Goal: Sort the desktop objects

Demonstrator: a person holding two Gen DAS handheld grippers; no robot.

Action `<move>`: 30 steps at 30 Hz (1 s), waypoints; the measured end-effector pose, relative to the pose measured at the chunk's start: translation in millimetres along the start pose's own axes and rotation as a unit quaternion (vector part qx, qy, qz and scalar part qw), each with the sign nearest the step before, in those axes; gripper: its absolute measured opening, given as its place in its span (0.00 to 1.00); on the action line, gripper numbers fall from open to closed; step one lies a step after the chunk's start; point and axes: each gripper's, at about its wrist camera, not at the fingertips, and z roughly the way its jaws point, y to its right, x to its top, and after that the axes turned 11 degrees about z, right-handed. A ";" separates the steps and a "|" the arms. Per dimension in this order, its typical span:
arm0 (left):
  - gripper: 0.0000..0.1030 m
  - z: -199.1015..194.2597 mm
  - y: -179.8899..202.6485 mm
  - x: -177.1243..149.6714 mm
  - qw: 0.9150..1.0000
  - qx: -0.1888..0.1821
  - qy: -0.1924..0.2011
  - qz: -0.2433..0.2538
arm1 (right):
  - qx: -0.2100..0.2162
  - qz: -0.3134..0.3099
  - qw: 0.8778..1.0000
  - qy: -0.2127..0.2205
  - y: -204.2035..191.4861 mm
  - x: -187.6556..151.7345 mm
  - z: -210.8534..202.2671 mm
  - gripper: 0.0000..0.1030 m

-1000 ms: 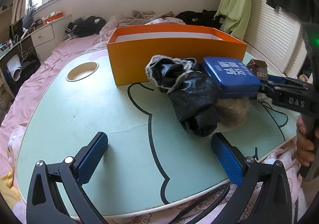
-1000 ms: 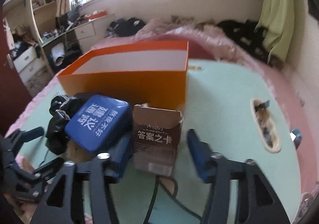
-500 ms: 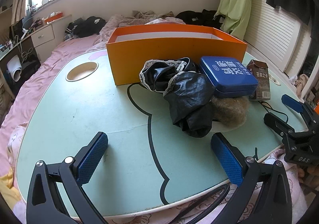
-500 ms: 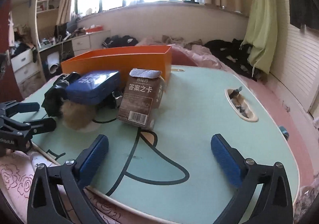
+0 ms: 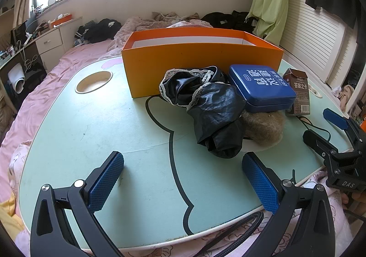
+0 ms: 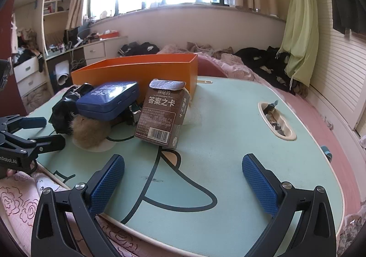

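Observation:
An open orange box (image 5: 201, 60) stands at the back of a mint-green lap table (image 5: 91, 133). In front of it lie a black lace-trimmed cloth (image 5: 210, 106), a blue tin (image 5: 260, 88) resting on a tan fuzzy ball (image 5: 263, 126), and an upright brown card box (image 5: 298, 92). My left gripper (image 5: 183, 179) is open and empty near the table's front edge. My right gripper (image 6: 183, 181) is open and empty, short of the brown card box (image 6: 162, 113), with the blue tin (image 6: 109, 99) and orange box (image 6: 137, 72) beyond.
The table has a round cup hole (image 5: 93, 78) at its left and an oval slot (image 6: 276, 122) holding wrappers at its right. A black cable (image 5: 311, 126) lies near the card box. The table sits on a pink bed (image 5: 45, 83); a desk (image 5: 52, 37) stands at the far left.
My right gripper has drawn back from around the brown card box to the table's near right edge and stands open. The left gripper has not moved.

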 end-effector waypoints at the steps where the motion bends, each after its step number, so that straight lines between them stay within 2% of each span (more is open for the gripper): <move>1: 1.00 0.0 0.1 0.0 1.000 0.000 0.000 0.000 | 0.000 0.000 1.000 0.000 0.7 -0.5 -0.4 1.00; 14: 1.00 -0.3 0.6 -0.7 1.000 -0.003 -0.003 0.003 | 0.000 0.000 1.000 0.000 -0.2 0.5 -1.8 1.00; 16: 1.00 -1.4 0.2 -1.3 1.000 -0.013 -0.006 0.005 | 0.000 0.000 1.000 0.000 -0.3 0.7 -2.0 1.00; 19: 1.00 -10.9 -7.4 3.0 0.999 -0.048 -0.007 -0.006 | 0.001 0.001 1.000 0.000 -3.8 0.7 -4.6 1.00; 21: 1.00 -27.4 -16.9 14.5 0.999 -0.050 0.006 -0.013 | 0.000 0.001 1.000 0.001 -5.5 1.4 -5.4 1.00; 26: 1.00 -65.0 -38.2 60.7 0.999 -0.016 0.027 -0.013 | 0.001 0.001 1.000 0.001 -6.0 1.2 -6.0 1.00; 28: 1.00 -71.1 -41.6 84.6 1.000 -0.020 0.017 -0.007 | 0.001 0.001 1.000 0.001 -7.8 2.9 -6.8 1.00; 30: 1.00 -64.7 -42.0 105.7 0.999 -0.029 -0.012 0.005 | 0.001 0.000 1.000 0.001 -9.7 3.8 -8.7 1.00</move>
